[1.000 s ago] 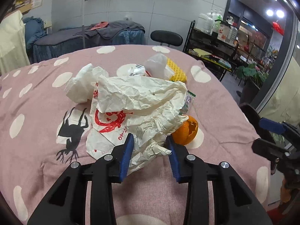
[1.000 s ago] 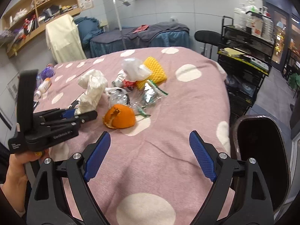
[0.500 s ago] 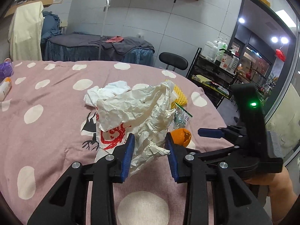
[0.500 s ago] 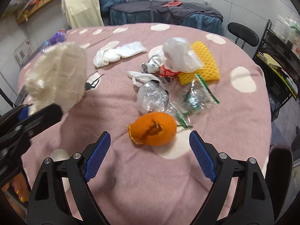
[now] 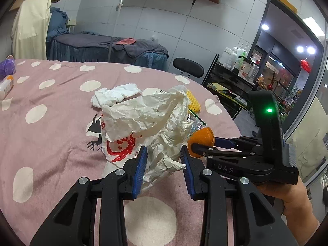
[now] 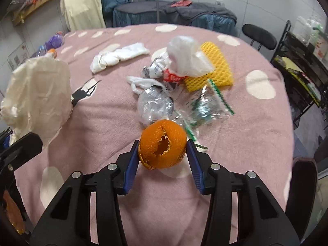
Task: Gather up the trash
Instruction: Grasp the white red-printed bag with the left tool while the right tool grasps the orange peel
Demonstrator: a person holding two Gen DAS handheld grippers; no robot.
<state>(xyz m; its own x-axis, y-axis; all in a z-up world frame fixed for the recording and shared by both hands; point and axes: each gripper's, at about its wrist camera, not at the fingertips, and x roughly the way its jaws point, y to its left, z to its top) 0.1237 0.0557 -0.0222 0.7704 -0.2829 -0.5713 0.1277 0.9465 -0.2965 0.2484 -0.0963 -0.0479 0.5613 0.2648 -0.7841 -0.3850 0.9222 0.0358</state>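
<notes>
My left gripper [image 5: 163, 164] is shut on a crumpled white plastic bag with red print [image 5: 143, 121] and holds it above the pink spotted tablecloth [image 5: 51, 143]; the bag also shows at the left of the right wrist view [image 6: 39, 94]. My right gripper [image 6: 162, 155] is shut on an orange peel [image 6: 163, 145], which also shows in the left wrist view [image 5: 202, 139]. More trash lies behind: a clear crushed wrapper [image 6: 153, 106], a green-edged zip bag [image 6: 209, 104], a yellow foam net [image 6: 213, 67], a thin white bag [image 6: 184, 57], white tissue [image 6: 119, 56].
Bottles [image 5: 6, 86] lie at the table's far left edge. A black stool [image 5: 188, 67] and a black wire shelf [image 5: 235, 86] stand beyond the table on the right. A dark chair back [image 6: 303, 194] is at the near right.
My right gripper has moved forward and closed on the orange peel. My left gripper has lifted the white bag a little higher.
</notes>
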